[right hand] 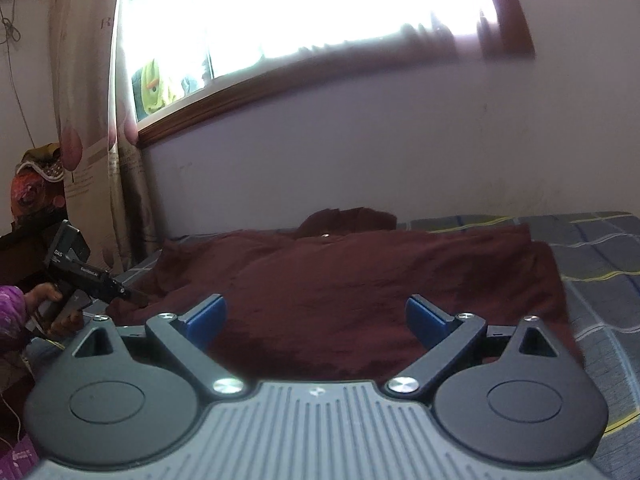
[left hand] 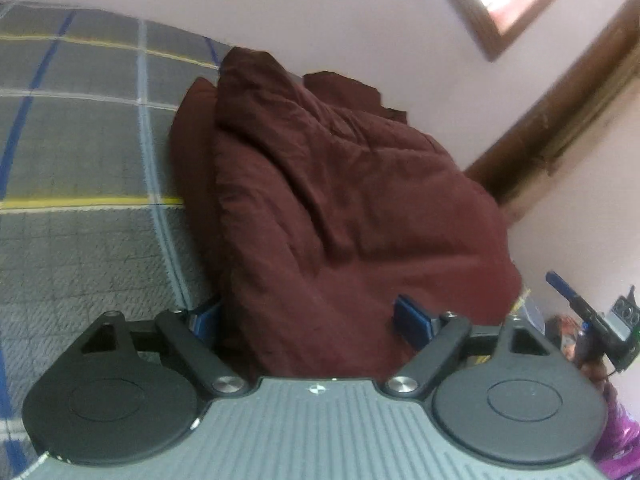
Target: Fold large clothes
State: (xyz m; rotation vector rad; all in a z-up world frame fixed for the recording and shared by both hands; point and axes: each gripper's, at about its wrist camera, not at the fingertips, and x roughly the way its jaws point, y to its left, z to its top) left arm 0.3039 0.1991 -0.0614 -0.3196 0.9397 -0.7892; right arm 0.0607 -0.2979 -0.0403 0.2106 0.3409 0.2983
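A dark maroon garment (left hand: 332, 208) lies folded into a thick block on a grey plaid bed cover (left hand: 80, 152), close to the wall. My left gripper (left hand: 308, 316) is open at the garment's near edge. Its blue pads (left hand: 412, 316) flank the cloth, and the left pad is partly hidden behind it. In the right wrist view the same garment (right hand: 360, 276) spreads ahead, collar toward the wall. My right gripper (right hand: 316, 320) hovers over its near part, open with nothing between the fingers. A hand holds the left gripper (right hand: 134, 294) at the garment's left edge.
A pale wall (right hand: 360, 152) runs just behind the bed, with a wooden-framed window (right hand: 280, 20) above it. A patterned curtain (right hand: 88, 120) and a pile of coloured things (right hand: 32, 184) stand at the bed's left end. The plaid cover (right hand: 600, 264) continues to the right.
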